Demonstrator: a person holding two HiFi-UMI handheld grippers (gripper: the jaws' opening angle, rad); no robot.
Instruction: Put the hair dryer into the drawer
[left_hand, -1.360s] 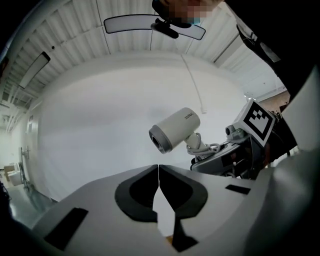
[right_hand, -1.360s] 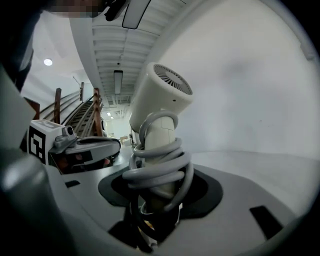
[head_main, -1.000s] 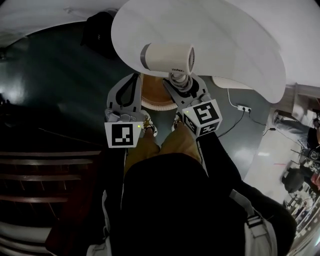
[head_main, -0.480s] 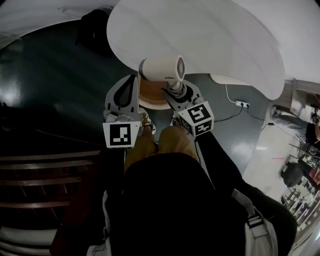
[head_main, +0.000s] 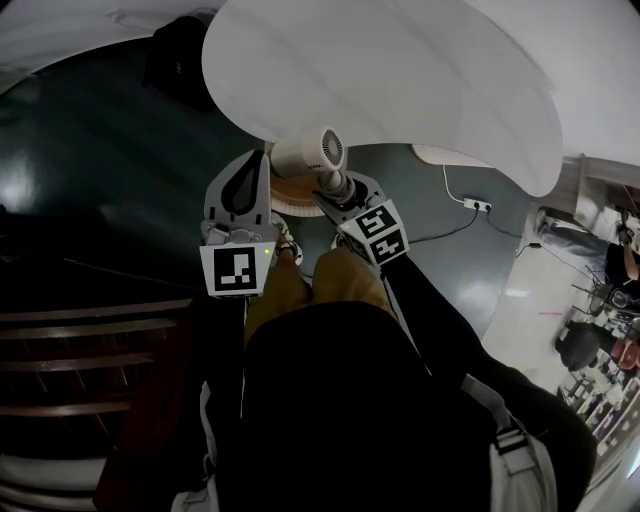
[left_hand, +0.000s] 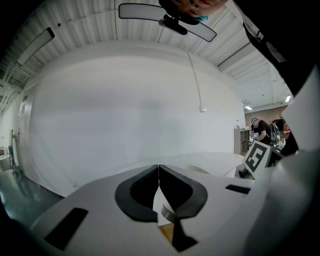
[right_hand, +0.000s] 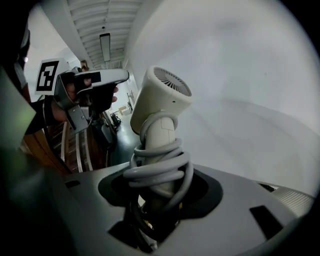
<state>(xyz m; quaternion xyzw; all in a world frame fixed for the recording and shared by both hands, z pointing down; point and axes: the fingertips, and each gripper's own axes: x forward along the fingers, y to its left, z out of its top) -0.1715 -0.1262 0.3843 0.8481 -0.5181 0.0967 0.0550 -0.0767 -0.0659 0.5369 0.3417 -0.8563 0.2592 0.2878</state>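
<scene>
Right gripper (right_hand: 157, 200): jaws wide, clamped on the cord-wrapped handle of the hair dryer (right_hand: 162, 100). The handle runs straight out along the jaws, with the barrel crosswise at its end. The dryer hangs just off the table's (head_main: 400, 80) near edge. Left gripper (left_hand: 158, 172) is beside it, jaws together on nothing. A brown surface (head_main: 295, 192) lies directly below, and I judge it to be the drawer, so the move is downward.

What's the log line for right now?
right gripper: shut on hair dryer handle | left gripper: shut, empty | hair dryer: cord wrapped round handle
</scene>
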